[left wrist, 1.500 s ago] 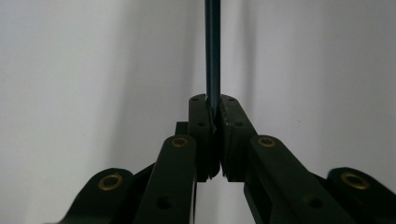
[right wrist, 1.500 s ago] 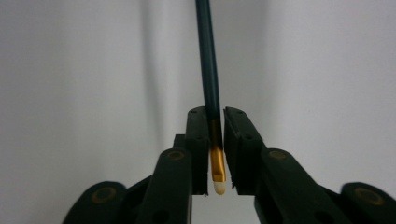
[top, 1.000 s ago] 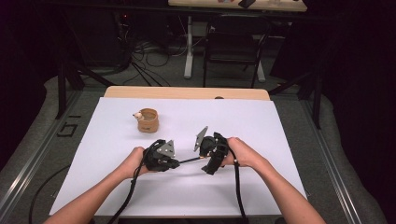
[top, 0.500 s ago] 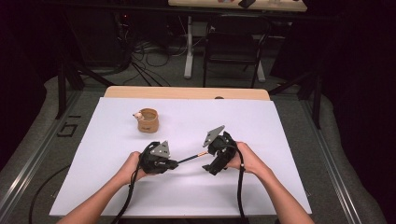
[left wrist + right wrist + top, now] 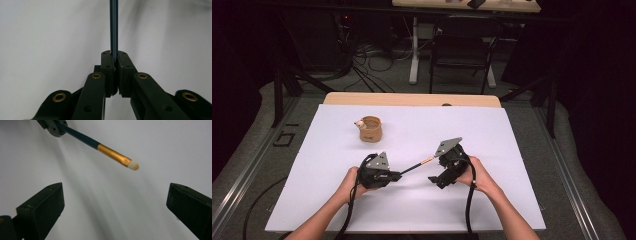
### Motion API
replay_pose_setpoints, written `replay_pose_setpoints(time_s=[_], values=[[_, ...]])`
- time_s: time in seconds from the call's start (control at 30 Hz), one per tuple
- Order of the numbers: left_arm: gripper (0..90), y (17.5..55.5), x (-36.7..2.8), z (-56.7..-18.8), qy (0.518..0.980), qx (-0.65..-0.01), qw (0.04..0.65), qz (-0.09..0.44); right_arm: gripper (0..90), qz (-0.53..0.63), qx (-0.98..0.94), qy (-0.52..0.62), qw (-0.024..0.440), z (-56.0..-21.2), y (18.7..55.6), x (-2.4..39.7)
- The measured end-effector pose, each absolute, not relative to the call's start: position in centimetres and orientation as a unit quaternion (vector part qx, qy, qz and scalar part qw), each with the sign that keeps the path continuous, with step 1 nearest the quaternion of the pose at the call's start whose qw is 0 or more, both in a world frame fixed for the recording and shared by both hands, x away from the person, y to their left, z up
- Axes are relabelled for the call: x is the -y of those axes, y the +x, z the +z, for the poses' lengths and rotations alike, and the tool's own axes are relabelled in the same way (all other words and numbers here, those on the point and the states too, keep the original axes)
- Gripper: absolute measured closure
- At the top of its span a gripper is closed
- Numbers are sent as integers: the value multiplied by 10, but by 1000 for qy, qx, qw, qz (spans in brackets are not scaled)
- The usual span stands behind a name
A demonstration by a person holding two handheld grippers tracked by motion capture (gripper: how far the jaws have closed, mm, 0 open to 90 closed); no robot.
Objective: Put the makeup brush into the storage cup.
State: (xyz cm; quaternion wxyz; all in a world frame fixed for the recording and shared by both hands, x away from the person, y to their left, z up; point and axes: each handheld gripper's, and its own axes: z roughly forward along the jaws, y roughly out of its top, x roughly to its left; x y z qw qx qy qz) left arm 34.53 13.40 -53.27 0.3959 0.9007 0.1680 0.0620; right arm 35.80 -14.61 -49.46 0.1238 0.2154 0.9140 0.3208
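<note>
Altogether two grippers, one brush and one small holder are in play: the left gripper [image 5: 394,176] sits in the person's left hand [image 5: 352,182], the right gripper [image 5: 436,180] in the right hand [image 5: 479,175], and a single thin brush [image 5: 417,165] runs between them, while one tan holder [image 5: 370,128] with a pale tip poking from its rim stands farther back on the left half of the sheet, well apart from both tools. Everything rests on a white sheet [image 5: 492,135] spread over a light wooden table [image 5: 412,99], with grey floor around it, a dark chair [image 5: 461,50] and loose cables [image 5: 372,57] behind in a dim room. From the left gripper view, its jaws are pressed together on the dark handle of the brush [image 5: 114,27], which sticks straight out past them. From the right gripper view, that tool's jaws are spread wide, and the brush [image 5: 113,155] reaches in from the upper left, its gold band and pale tip hanging above the gap, touching neither jaw
</note>
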Motion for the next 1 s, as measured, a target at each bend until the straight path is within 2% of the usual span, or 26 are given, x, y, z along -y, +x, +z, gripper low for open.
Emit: replay_pose_setpoints(time_s=[0.4,1.0], values=[[852,345,-140,-535,881,-194,425,73,18,338,-902,237,127,-500,354,149],[852,341,-143,-537,851,-233,462,94,0,376,-881,272,96,-509,347,150]])
